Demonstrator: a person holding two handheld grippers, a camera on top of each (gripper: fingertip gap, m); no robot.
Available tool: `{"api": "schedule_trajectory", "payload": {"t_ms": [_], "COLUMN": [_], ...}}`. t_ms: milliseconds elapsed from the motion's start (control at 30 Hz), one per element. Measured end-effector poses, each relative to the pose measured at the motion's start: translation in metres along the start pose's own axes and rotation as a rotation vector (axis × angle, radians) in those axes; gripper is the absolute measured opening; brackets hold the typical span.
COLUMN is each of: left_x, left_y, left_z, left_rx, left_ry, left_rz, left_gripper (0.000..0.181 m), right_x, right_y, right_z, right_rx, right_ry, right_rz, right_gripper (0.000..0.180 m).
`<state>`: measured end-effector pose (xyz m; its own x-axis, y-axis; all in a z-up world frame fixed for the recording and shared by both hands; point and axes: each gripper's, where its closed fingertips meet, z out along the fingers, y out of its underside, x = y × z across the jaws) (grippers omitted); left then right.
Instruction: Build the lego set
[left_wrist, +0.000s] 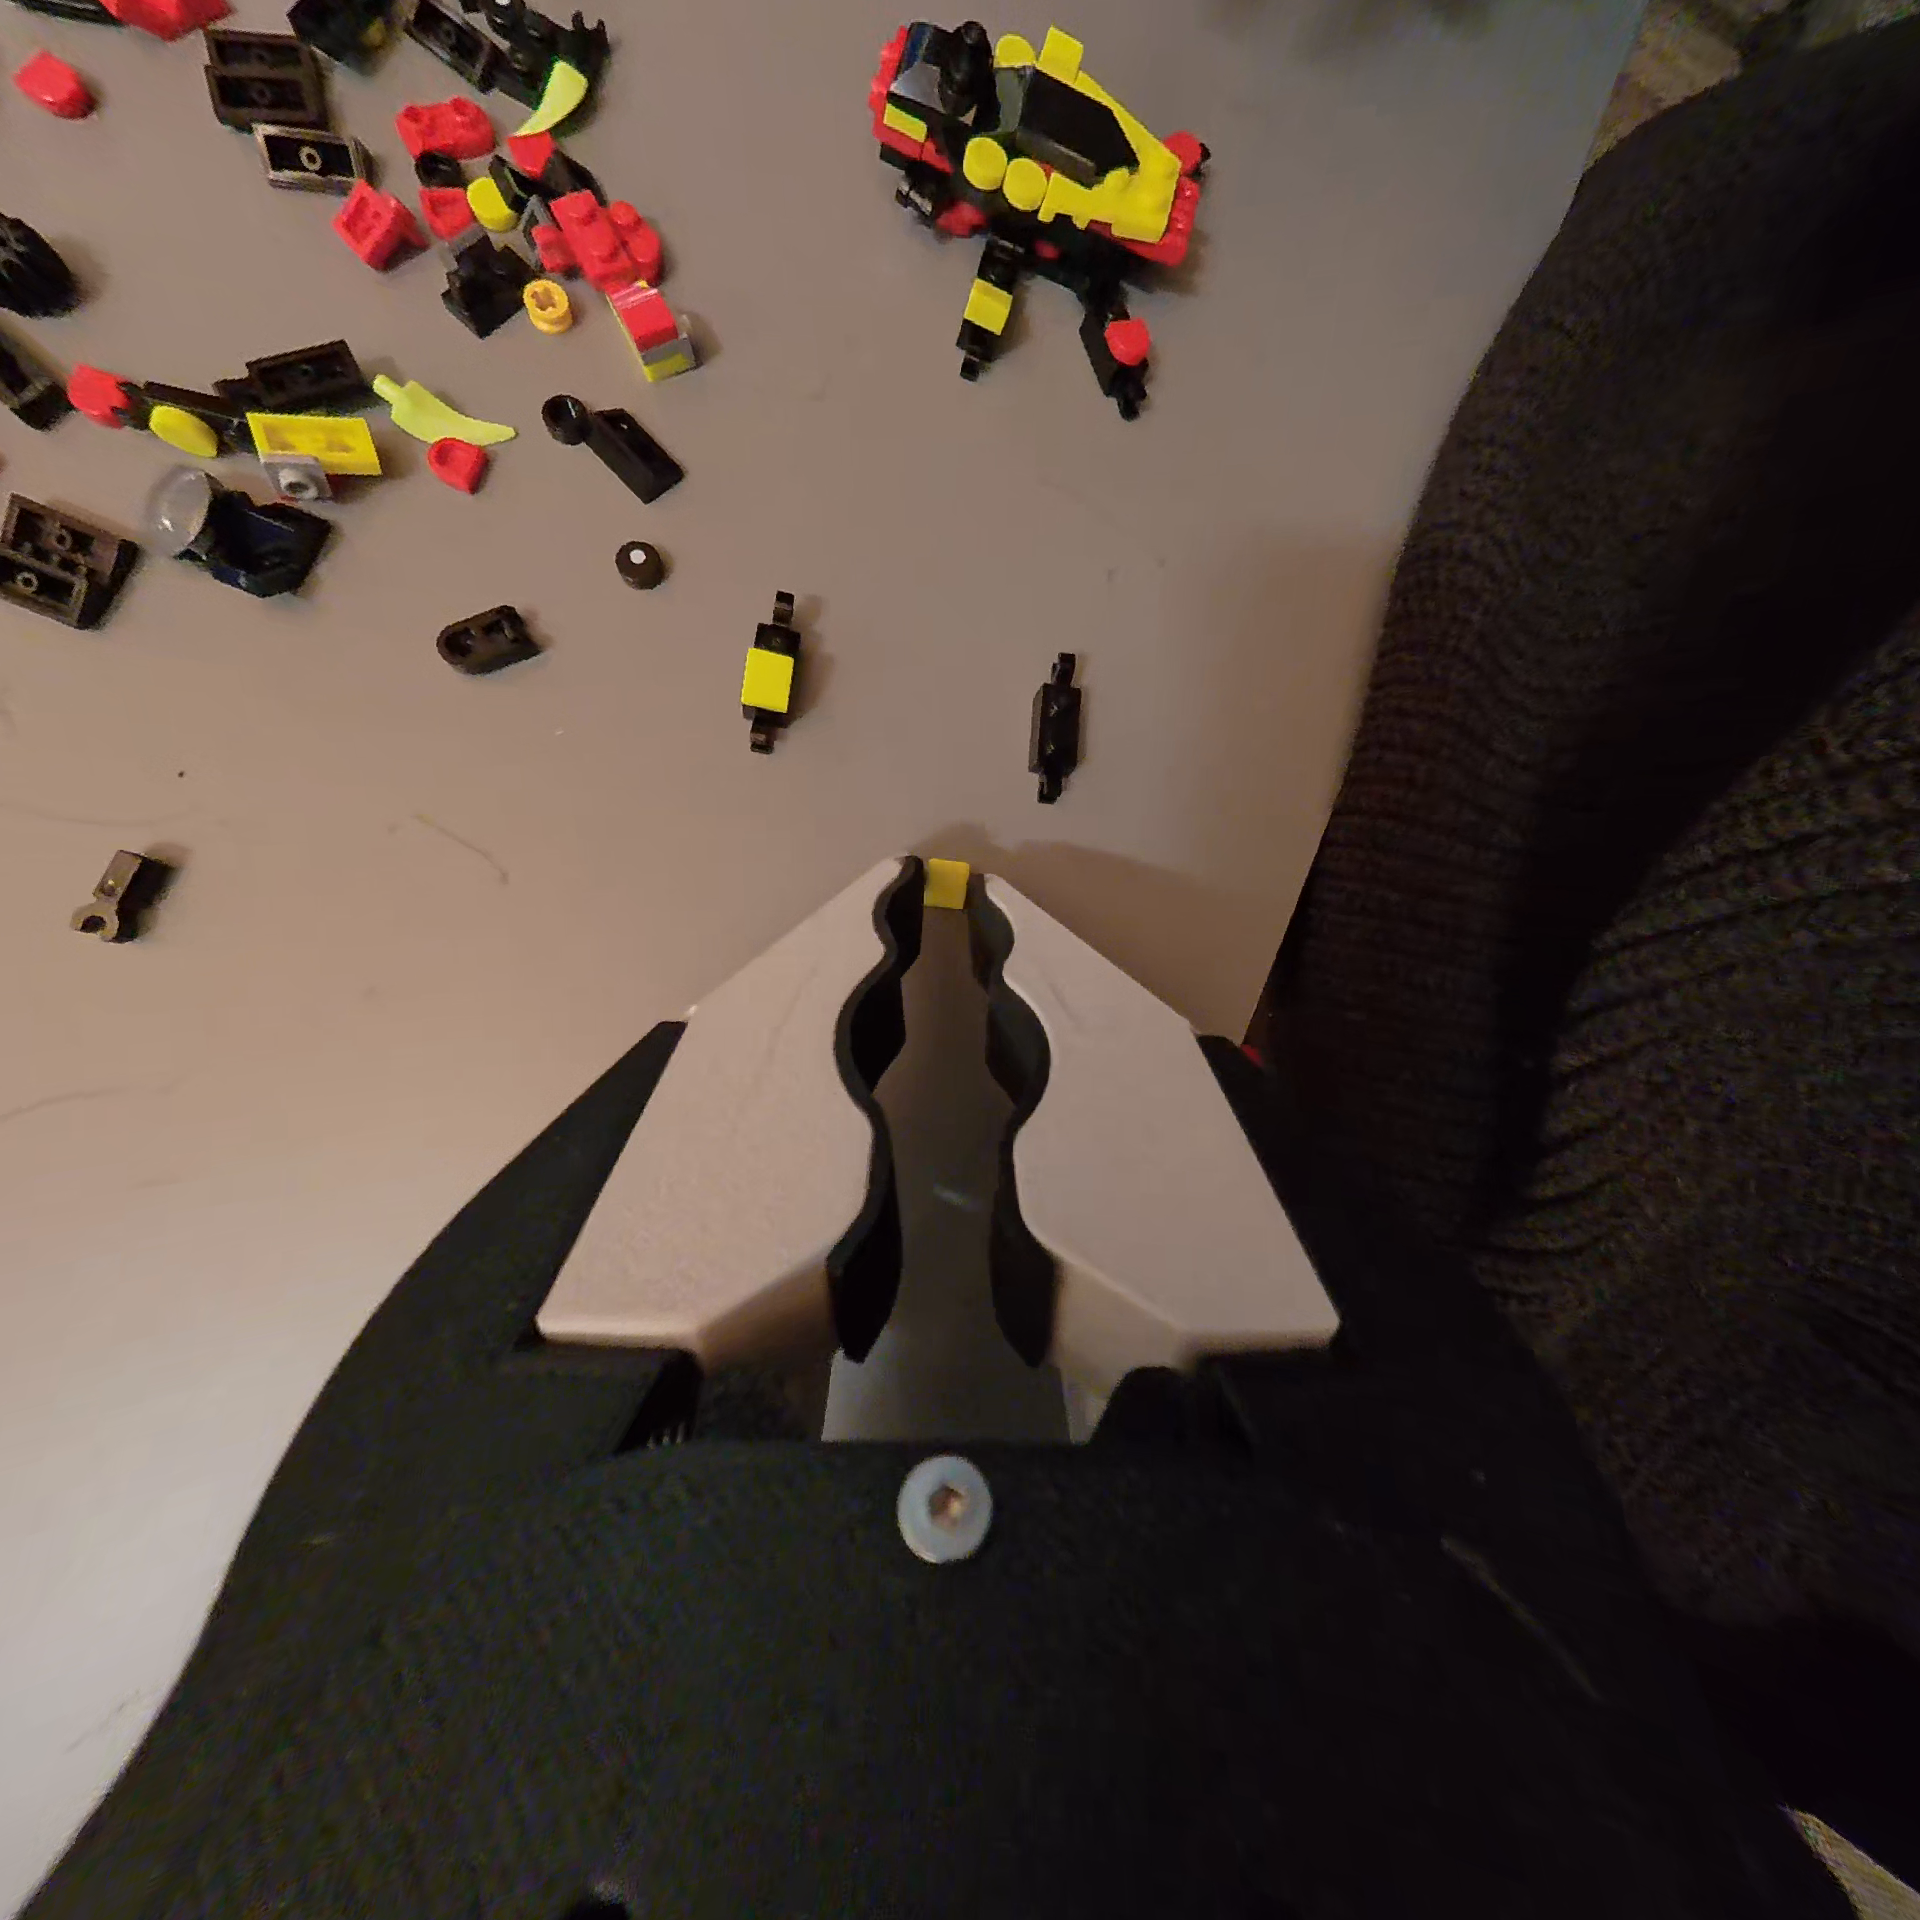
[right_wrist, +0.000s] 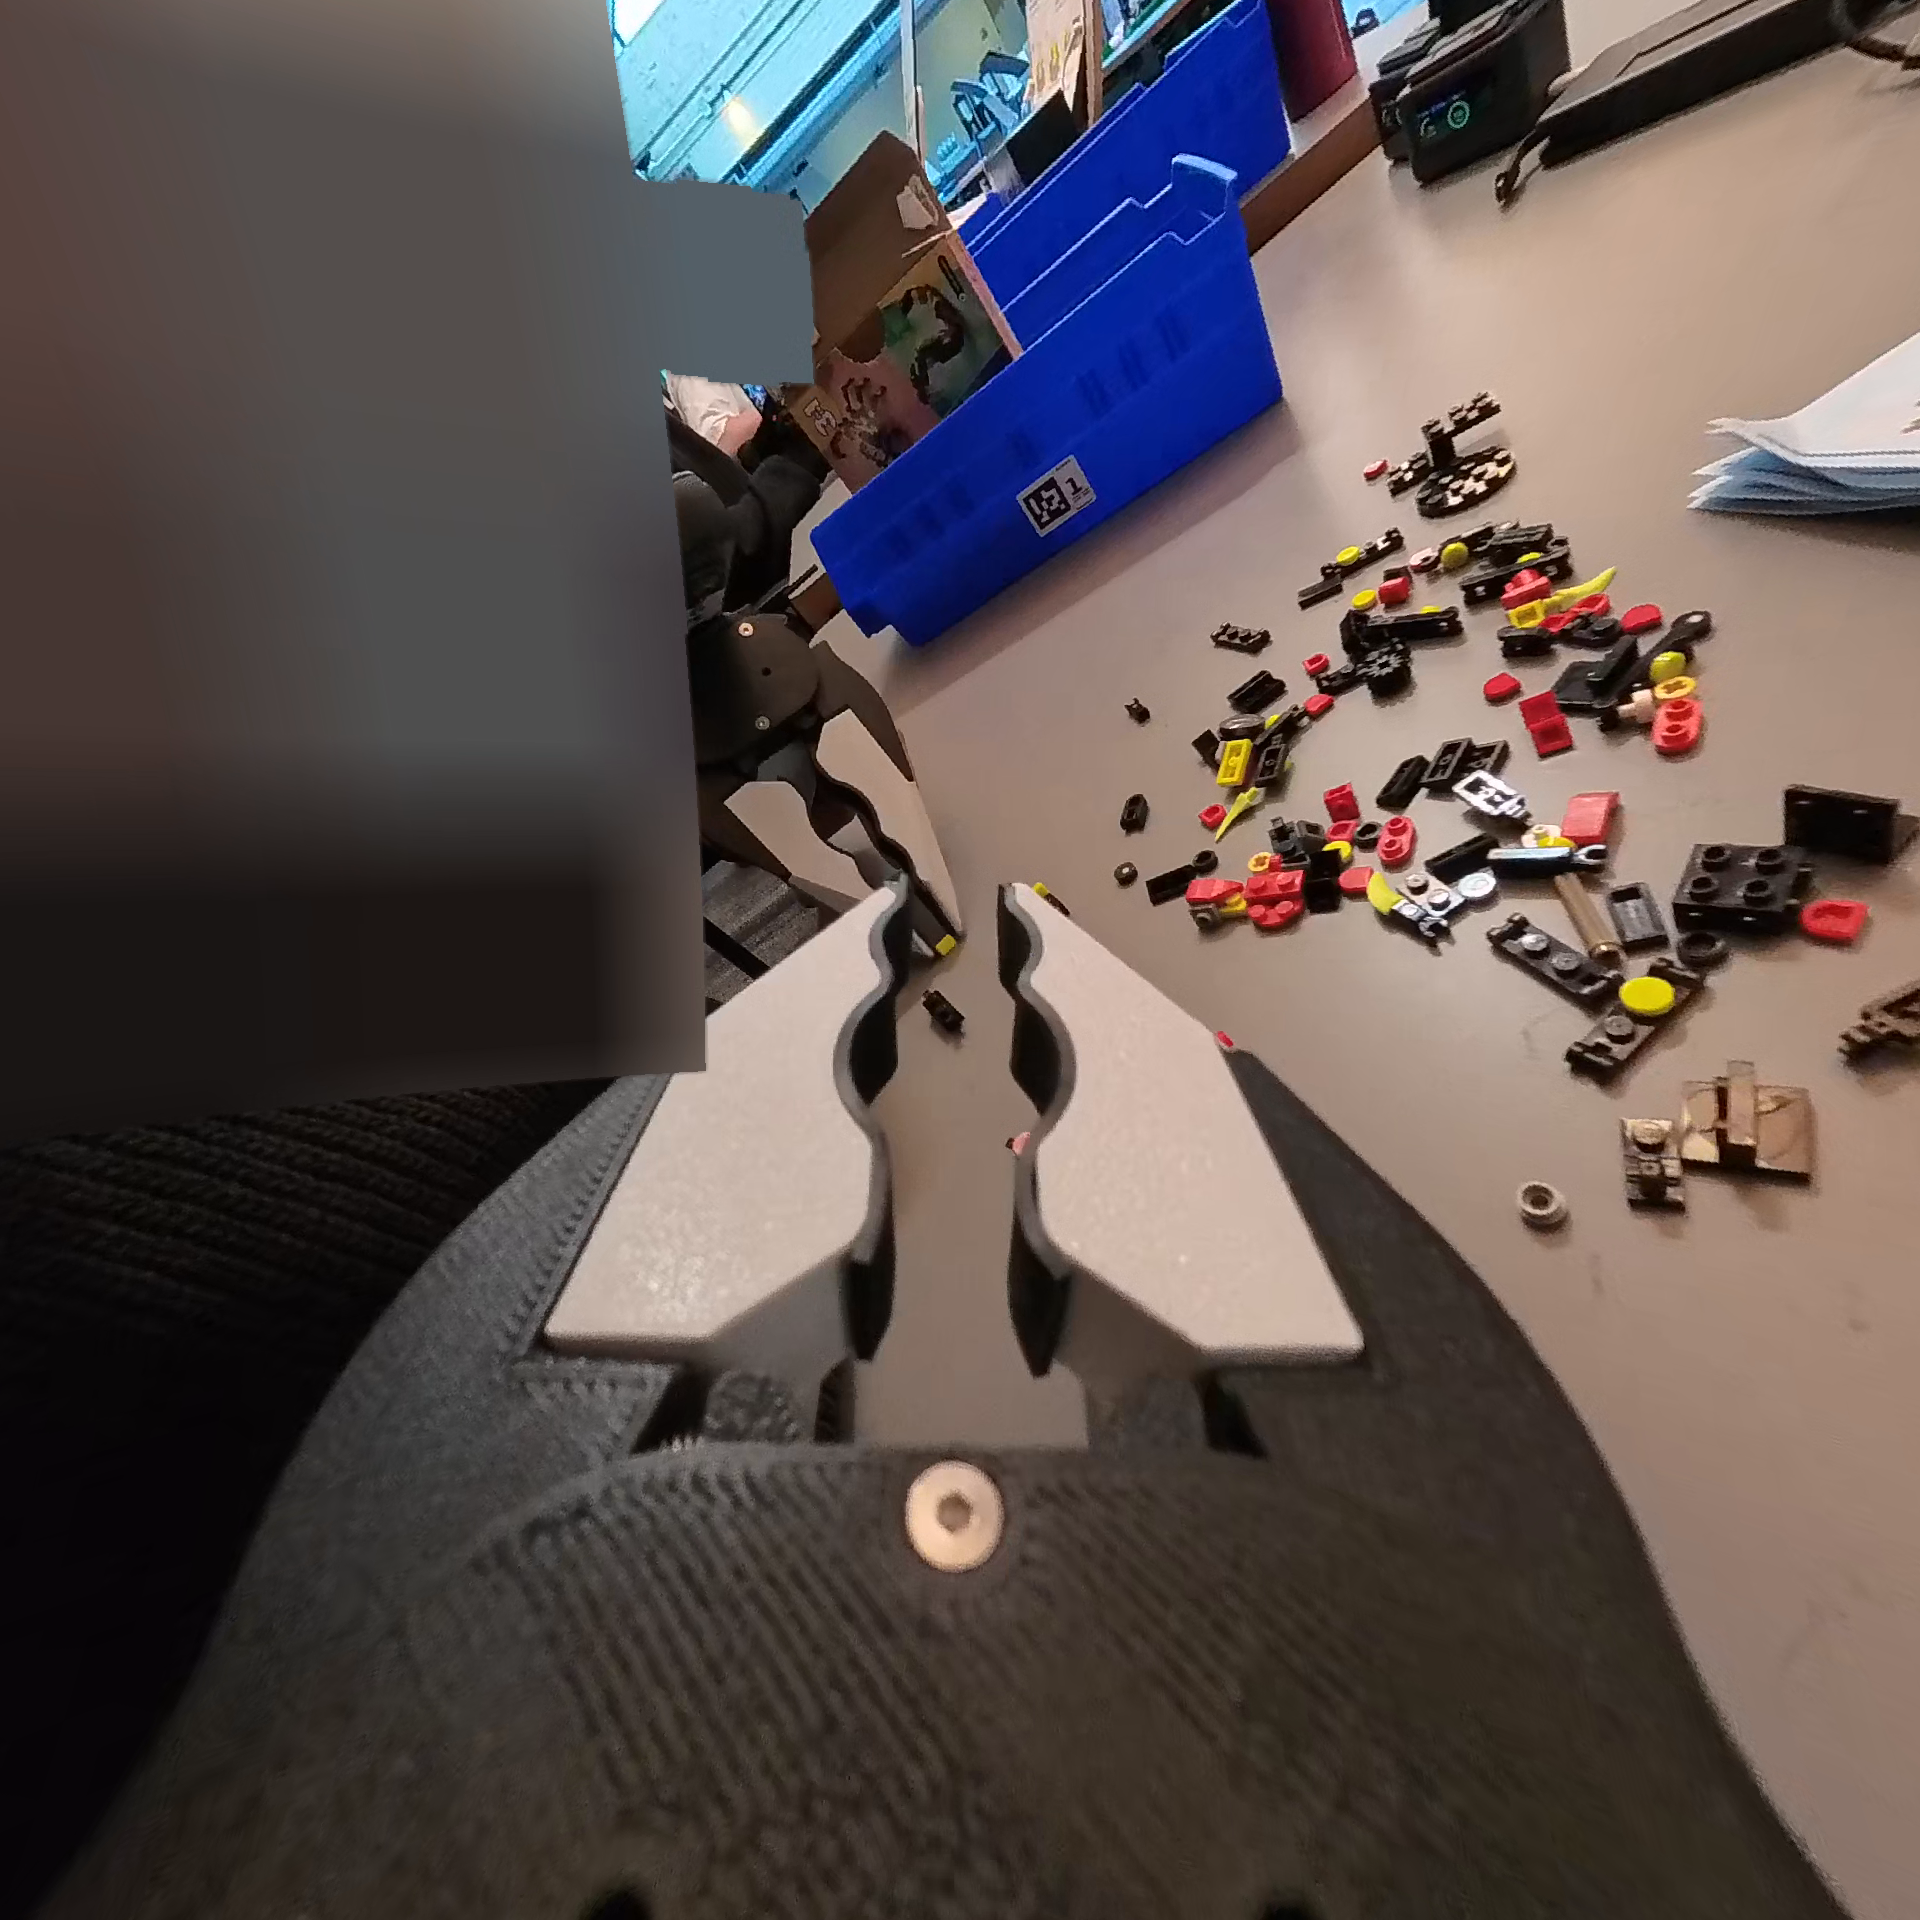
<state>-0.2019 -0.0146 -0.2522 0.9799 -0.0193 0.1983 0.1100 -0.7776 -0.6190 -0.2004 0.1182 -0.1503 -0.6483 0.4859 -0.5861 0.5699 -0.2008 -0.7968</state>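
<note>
My left gripper (left_wrist: 943, 873) is shut on a small yellow tile (left_wrist: 947, 886), pinched at the very fingertips just above the grey table (left_wrist: 416, 1039). A black clip piece (left_wrist: 1055, 725) lies just ahead of it, and a similar one topped with yellow (left_wrist: 771, 673) lies to its left. The part-built red, yellow and black model (left_wrist: 1049, 177) stands farther off. My right gripper (right_wrist: 951, 904) is slightly open and empty. Past its tips I see the left gripper (right_wrist: 883, 831) with the yellow tile (right_wrist: 945, 943), and a black clip piece (right_wrist: 940, 1013) on the table.
Loose red, black and yellow pieces (left_wrist: 364, 291) spread across the far left; they also show in the right wrist view (right_wrist: 1455, 779). A blue bin (right_wrist: 1091, 436) stands behind, papers (right_wrist: 1829, 457) lie at far right. A dark knit sleeve (left_wrist: 1662, 935) runs along the table edge. My hands' fingertips stand some 15 cm from each other. The black clip piece (left_wrist: 1055, 725) lies some 4 cm from my left tips, 15 cm from my right tips.
</note>
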Motion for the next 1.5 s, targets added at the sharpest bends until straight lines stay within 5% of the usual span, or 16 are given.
{"api": "schedule_trajectory", "payload": {"t_ms": [733, 1500], "left_x": [0.023, 0.023], "left_y": [-0.029, -0.023], "left_z": [0.009, 0.013], "left_rx": [0.053, 0.006], "left_ry": [0.012, -0.022], "left_rz": [-0.042, -0.071], "left_gripper": [0.006, 0.007], "right_x": [0.0, -0.029], "right_y": [0.005, 0.067], "right_z": [0.004, 0.063], "right_rx": [-0.024, -0.338], "right_ry": [0.004, 0.003], "right_rz": [0.007, -0.242], "right_gripper": [0.013, 0.014]}}
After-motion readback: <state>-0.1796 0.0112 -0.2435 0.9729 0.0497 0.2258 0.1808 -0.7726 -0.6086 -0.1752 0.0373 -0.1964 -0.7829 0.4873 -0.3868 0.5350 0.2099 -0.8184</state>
